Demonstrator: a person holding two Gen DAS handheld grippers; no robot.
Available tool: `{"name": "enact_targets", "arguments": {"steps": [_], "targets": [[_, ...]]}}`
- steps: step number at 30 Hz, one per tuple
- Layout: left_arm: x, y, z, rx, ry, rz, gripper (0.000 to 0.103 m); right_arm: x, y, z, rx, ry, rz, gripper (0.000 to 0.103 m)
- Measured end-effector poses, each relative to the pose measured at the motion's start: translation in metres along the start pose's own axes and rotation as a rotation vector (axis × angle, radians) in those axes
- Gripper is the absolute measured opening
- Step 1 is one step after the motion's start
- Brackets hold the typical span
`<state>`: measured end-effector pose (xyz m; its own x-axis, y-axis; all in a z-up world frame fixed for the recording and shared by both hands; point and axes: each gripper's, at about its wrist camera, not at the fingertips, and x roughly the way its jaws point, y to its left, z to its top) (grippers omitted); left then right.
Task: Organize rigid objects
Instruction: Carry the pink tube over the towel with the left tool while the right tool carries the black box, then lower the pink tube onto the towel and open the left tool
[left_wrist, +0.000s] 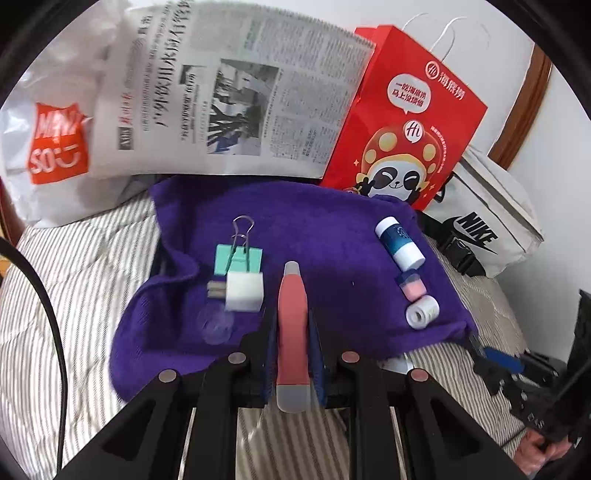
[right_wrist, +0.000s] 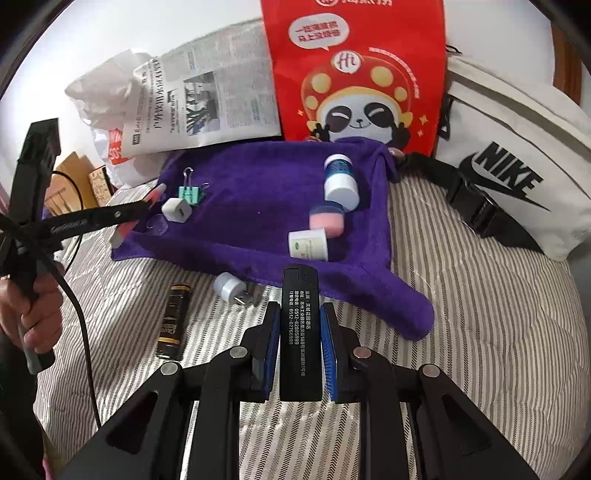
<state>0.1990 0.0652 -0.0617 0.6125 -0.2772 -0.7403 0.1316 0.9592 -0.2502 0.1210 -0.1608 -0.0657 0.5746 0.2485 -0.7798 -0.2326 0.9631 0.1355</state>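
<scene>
Binder clip (left_wrist: 238, 254): teal with wire handles, on the left part of the purple towel (left_wrist: 325, 206), touching the charger cube.
Charger cube (left_wrist: 244, 291): white, just in front of the clip, prongs pointing left.
Left gripper (left_wrist: 293, 332): its jaws are closed narrowly on a red and grey pen-shaped tool (left_wrist: 293, 325); the tool lies lengthwise between the blue pads, its grey tip reaching past them over the towel and its grey tail sticking back toward the camera.
Blue and white bottle (left_wrist: 399, 243): lying on its side at the towel's right part.
Pink jar (left_wrist: 410, 285): just in front of the bottle, with a white roll-shaped item (left_wrist: 422, 311) next in line.
Gold and black tube (right_wrist: 173, 325): on the striped bedding, off the towel.
White USB plug (right_wrist: 231, 287): beside the towel's near edge.
Right gripper (right_wrist: 300, 332): jaws clamped on a flat black box with white print (right_wrist: 299, 332), held upright between the pads, its top end just over the towel's near edge.
</scene>
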Motion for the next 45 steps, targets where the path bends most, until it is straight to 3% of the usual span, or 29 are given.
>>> {"name": "enact_targets", "arguments": {"steps": [4,15,31,38,45], "targets": [[0.022,-0.005,0.013,0.009,0.030,-0.014,0.017,0.000,-0.003,-0.001,0.007,0.000,-0.005,0.022],[0.071,-0.006,0.015,0.021,0.122,0.046,0.017,0.002,-0.006,-0.003,0.014,-0.011,-0.002,0.022],[0.079,-0.022,0.011,0.156,0.122,0.164,0.017,0.009,-0.002,0.003,0.012,-0.012,0.011,0.022],[0.070,-0.015,0.012,0.101,0.171,0.089,0.021,0.003,0.001,0.013,-0.006,-0.041,0.015,0.022],[0.036,-0.010,-0.001,0.106,0.145,0.085,0.038,0.005,0.005,0.025,-0.030,-0.057,0.012,0.022]]}}
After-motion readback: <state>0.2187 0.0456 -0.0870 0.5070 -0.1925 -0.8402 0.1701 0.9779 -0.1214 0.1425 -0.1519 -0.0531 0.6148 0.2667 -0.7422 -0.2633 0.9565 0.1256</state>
